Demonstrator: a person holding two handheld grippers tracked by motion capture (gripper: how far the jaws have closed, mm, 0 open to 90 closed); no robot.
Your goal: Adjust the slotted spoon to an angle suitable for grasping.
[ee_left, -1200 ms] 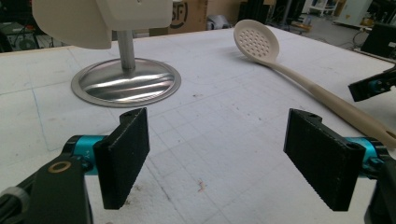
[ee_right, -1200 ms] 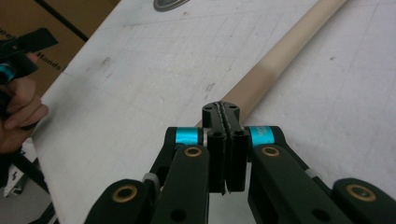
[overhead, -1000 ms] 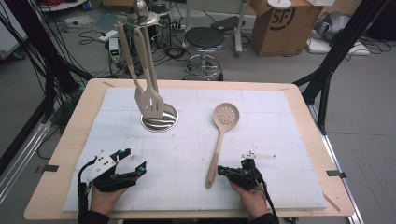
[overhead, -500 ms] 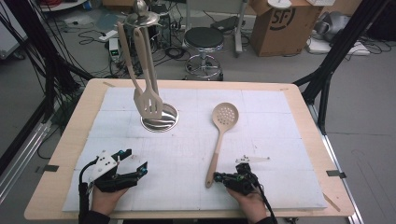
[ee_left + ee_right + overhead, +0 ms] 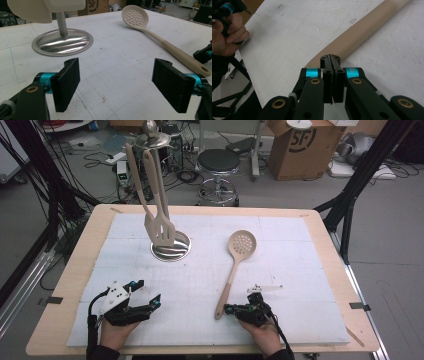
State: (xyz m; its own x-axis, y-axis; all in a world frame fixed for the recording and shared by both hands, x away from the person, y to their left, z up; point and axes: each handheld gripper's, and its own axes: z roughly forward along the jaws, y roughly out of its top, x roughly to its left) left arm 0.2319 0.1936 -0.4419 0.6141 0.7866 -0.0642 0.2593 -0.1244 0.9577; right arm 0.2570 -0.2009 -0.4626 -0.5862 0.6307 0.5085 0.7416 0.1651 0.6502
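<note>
At the table's near left, the left gripper (image 5: 145,301) rests with jaws wide apart — nothing between them. Right of it, a beige slotted spoon (image 5: 235,265) lies flat; the right gripper (image 5: 227,309), jaws pressed together, sits at its handle end.

Two hand-held grippers at the near edge of a white-covered table

The right gripper (image 5: 231,309) sits with its tips at the handle end of the slotted spoon (image 5: 235,265) (contact cannot be told), whose bowl points away. The left gripper (image 5: 146,296) rests well apart, jaws spread, nothing between. Behind it a steel utensil stand (image 5: 171,251) holds a spatula (image 5: 161,231).
</note>
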